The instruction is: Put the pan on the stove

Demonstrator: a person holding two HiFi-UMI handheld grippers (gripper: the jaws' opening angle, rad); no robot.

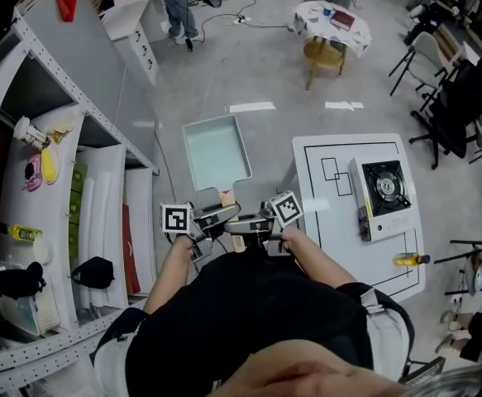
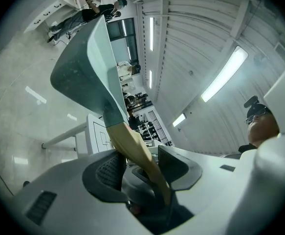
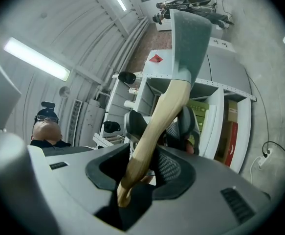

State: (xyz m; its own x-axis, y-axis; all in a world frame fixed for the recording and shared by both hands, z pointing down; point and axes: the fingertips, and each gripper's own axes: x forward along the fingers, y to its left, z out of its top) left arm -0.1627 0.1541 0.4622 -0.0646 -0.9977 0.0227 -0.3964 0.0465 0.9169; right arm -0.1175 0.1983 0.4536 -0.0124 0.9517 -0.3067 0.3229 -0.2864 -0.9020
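**Grip.** The left gripper (image 2: 140, 166) has its jaws closed partway onto the wooden handle (image 2: 132, 146), which runs up between the pads. The right gripper (image 3: 149, 163) clamps the same handle from the opposite side, also at a partial opening. Neither gripper holds anything else.

**Load.** The handle carries the pan (image 1: 216, 151), a shallow rectangular tray-type pan. It is airborne and roughly level, projecting forward from the grippers over the floor. It sits between the shelf unit (image 1: 100, 81) and the left edge of the table (image 1: 323, 222), and rests on nothing.

**Step in hand.** Judged as transport: the pan is lifted but not yet over the table.

**Next move.** Swing the pan to the right, across the left edge of the table, to the stove (image 1: 385, 190) by the right edge. Keep it level and lower it centred on the burner.

**Hand pose.** Both forearms converge at the body's midline. The hands are close together, marker cubes facing up.
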